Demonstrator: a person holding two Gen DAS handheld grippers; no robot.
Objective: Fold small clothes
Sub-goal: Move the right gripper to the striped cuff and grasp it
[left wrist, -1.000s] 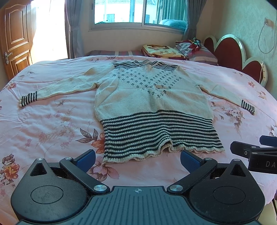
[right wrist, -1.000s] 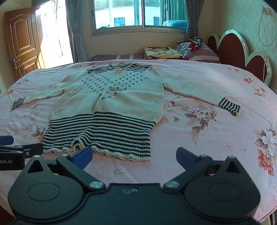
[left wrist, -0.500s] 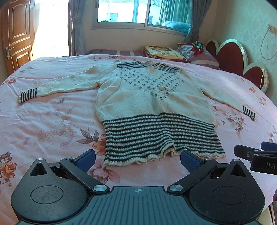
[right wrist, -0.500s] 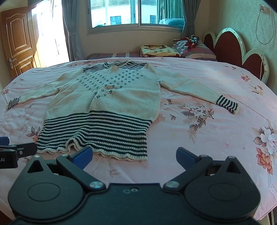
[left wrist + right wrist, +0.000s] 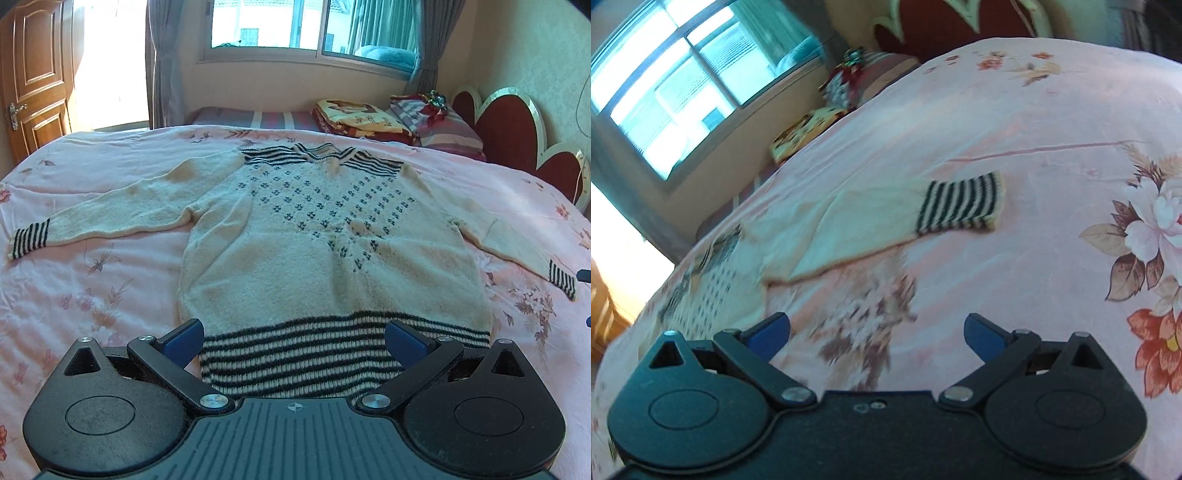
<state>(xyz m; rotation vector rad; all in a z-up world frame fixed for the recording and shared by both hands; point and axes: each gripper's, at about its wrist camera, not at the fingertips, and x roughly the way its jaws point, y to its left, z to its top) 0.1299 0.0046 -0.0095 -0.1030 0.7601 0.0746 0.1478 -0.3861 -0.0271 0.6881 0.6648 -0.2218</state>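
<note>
I see a cream sweater point(image 5: 325, 251) lying flat on the pink flowered bed cover point(image 5: 92, 288), with both sleeves spread out to the sides. Its neck is at the far end, near the folded blankets point(image 5: 354, 118) and the red headboard point(image 5: 517, 133). Its striped bottom band point(image 5: 295, 354) is at the near end.

My left gripper point(image 5: 293, 341) is wide apart and holds nothing. Its two blue fingertips point(image 5: 184, 338) hang just over the striped band — one by the band's left edge, one over its right part. I cannot tell if they touch the wool.

My right gripper point(image 5: 877, 334) is tipped over to one side, so the room looks slanted and a bit blurry in its view. Its jaws are wide too, but they are closing a little right now. Nothing is between them — only the bed cover is below. The right sleeve's striped cuff point(image 5: 960, 205) lies flat on the cover, farther out ahead of the right gripper and well apart from it. The cream sleeve point(image 5: 849, 229) runs off to the left from that cuff toward the body of the sweater.
</note>
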